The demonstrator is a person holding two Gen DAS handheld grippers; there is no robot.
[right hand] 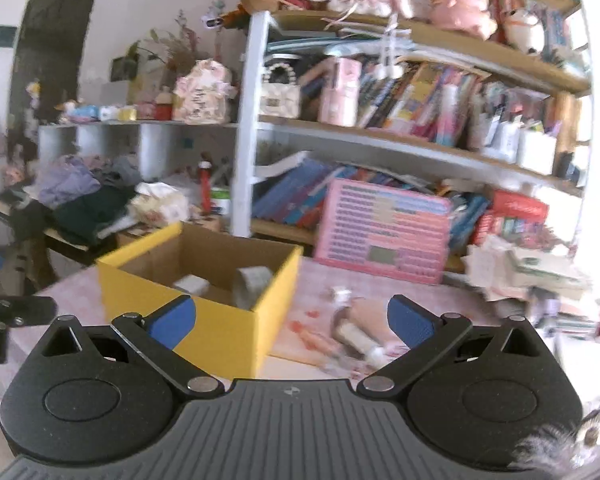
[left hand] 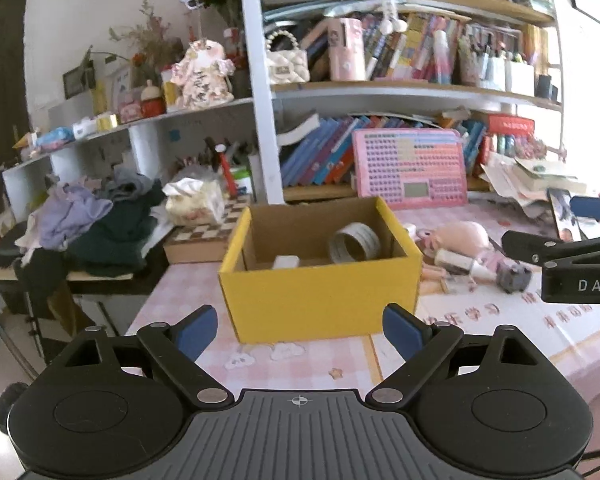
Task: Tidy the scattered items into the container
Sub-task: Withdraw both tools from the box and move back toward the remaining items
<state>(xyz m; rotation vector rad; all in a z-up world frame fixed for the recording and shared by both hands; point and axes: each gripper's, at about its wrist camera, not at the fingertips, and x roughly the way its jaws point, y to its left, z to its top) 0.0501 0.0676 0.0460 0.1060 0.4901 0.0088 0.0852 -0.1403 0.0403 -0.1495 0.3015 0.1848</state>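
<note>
A yellow cardboard box point(left hand: 320, 300) stands open on the pink table mat. Inside it are a grey tape roll point(left hand: 354, 245) and a small white block point(left hand: 286, 261). My left gripper point(left hand: 300, 330) is open just in front of the box, with nothing between its fingers. To the right of the box lie a white tube point(left hand: 460, 264), a grey toy point(left hand: 514, 276) and a pink round item point(left hand: 464, 236). My right gripper point(right hand: 291, 320) is open and empty. It faces the box's right corner point(right hand: 220, 328) and the blurred tube point(right hand: 360, 338).
A pink board with keys point(left hand: 410, 168) leans on the bookshelf behind the box. Left of the box are a chequered board point(left hand: 204, 236), a tissue pack point(left hand: 196, 200) and a clothes pile point(left hand: 100, 224). Loose papers point(left hand: 540, 184) pile up at the right. Something furry and grey point(right hand: 568, 444) shows at the lower right.
</note>
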